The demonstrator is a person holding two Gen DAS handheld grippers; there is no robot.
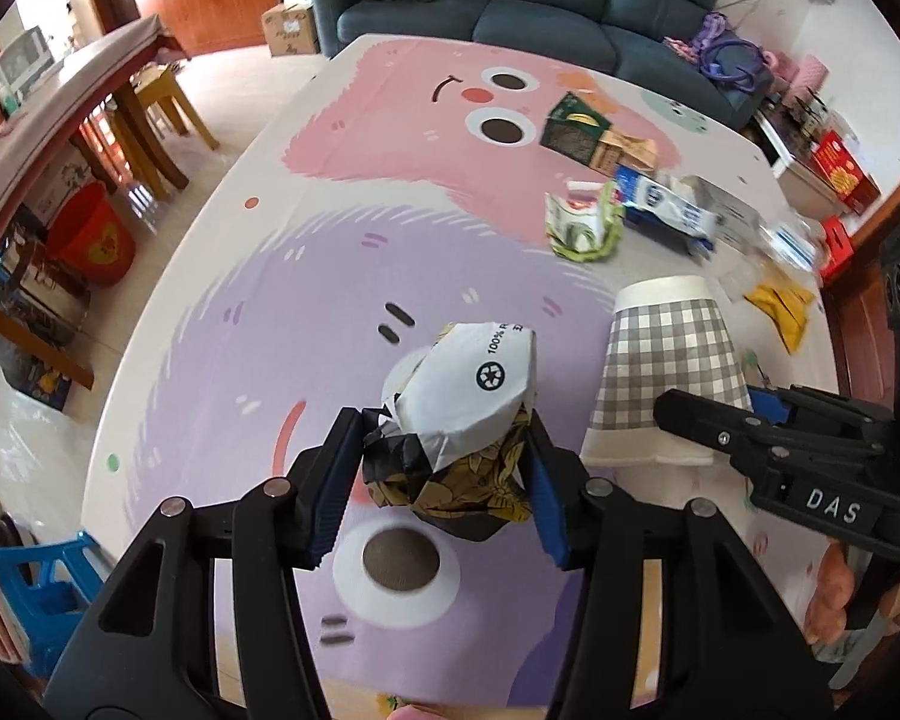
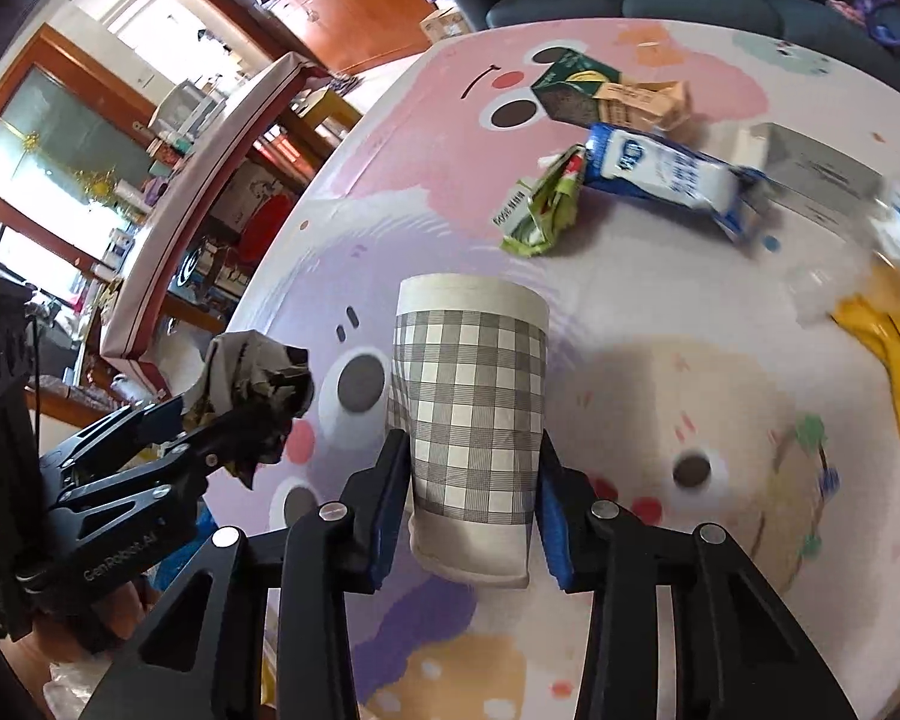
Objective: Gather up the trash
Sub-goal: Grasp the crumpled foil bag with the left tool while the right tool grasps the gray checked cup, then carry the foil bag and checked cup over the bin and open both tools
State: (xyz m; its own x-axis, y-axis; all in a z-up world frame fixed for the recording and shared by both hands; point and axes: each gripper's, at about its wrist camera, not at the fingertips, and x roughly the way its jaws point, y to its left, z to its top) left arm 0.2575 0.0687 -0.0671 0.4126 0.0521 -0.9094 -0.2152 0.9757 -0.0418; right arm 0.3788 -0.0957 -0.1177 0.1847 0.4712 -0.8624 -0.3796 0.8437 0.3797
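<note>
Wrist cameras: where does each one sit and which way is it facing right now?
Left wrist: on the left gripper, facing across the table toward the sofa; it holds a crumpled wrapper.
Right wrist: on the right gripper, same heading; it holds a checked paper cup.
Shared: each sees the other gripper, cup, wrapper, blue carton.

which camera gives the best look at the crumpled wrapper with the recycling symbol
The left wrist view: the crumpled wrapper sits centred between that gripper's jaws, recycling symbol facing the lens. The right wrist view shows it only sidelong at the left, symbol hidden.
</note>
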